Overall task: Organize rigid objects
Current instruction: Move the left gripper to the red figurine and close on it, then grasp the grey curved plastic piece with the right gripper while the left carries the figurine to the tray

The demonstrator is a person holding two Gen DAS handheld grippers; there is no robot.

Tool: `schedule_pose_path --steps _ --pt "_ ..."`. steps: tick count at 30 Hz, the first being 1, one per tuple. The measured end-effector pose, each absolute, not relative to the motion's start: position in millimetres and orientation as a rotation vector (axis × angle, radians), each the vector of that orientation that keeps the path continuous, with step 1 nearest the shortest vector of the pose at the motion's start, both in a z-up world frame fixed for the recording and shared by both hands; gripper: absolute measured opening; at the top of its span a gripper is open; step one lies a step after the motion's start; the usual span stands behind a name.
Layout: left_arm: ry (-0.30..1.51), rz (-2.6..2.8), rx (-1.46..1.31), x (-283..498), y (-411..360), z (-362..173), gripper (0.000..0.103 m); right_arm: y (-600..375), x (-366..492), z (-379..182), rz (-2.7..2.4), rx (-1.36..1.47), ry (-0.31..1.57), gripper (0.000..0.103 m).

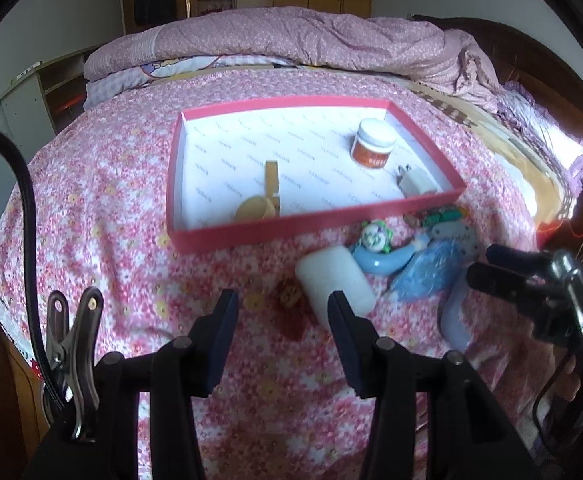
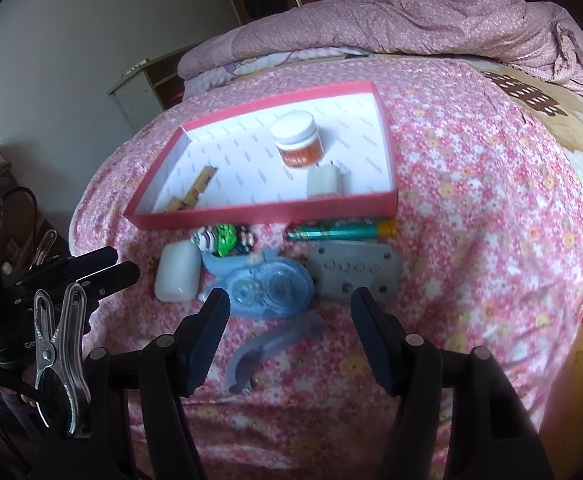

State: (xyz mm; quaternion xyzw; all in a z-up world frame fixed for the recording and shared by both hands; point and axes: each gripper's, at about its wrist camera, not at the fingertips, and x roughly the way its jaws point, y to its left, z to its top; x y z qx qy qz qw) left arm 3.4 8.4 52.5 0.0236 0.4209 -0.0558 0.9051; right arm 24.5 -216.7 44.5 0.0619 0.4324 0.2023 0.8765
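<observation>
So far
In box (image 2: 267, 218): jar (image 2: 298, 142), plug (image 2: 325, 182), scoop (image 1: 257, 204).
Left out: soap (image 2: 177, 272), tape (image 2: 269, 290), lighter (image 2: 339, 233), plate (image 2: 355, 272).
Left gripper (image 1: 283, 312): apart, empty.
Right gripper (image 2: 287, 308): apart, empty.

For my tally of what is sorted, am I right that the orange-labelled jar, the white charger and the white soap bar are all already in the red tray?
Not quite: the white soap bar lies on the bedspread outside the red tray, as the right wrist view shows. The orange-labelled jar and white charger are inside.

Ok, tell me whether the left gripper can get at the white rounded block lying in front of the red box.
Probably yes. The left gripper is open and empty, the white rounded block lies just ahead, nothing between them.
</observation>
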Motion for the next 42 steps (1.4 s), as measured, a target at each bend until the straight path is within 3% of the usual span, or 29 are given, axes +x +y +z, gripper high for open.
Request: schedule_pose_path --steps 11,23,26,29,37,38,40,42 --pt "0.929 -0.103 0.055 10.2 11.6 20.4 0.049 -210.6 9.6 36.9 0.446 0.104 0.920 0.064" --pt "0.920 -0.110 0.148 29.8 -4.1 22.8 0.047 -202.5 0.1 37.5 0.457 0.032 0.918 0.065" --pt "0.916 -0.132 0.142 30.2 -9.6 19.0 0.038 -201.4 -0.6 37.4 0.462 0.024 0.925 0.065" --pt "0.912 -0.166 0.118 29.0 -9.6 19.4 0.022 -197.8 0.0 35.7 0.461 0.008 0.929 0.065" --pt "0.897 -0.156 0.053 17.6 4.2 28.9 0.021 -192.2 3.2 30.0 0.527 -0.002 0.972 0.065" --pt "0.899 -0.153 0.047 17.1 6.1 29.4 0.021 -190.3 4.1 31.1 0.542 -0.024 0.974 0.065" --pt "0.907 -0.146 0.029 17.4 9.6 29.0 0.021 -187.7 5.5 34.5 0.562 -0.082 0.960 0.082" --pt "0.919 -0.143 0.015 17.7 11.5 26.6 0.021 -187.4 6.5 35.9 0.578 -0.128 0.937 0.090"
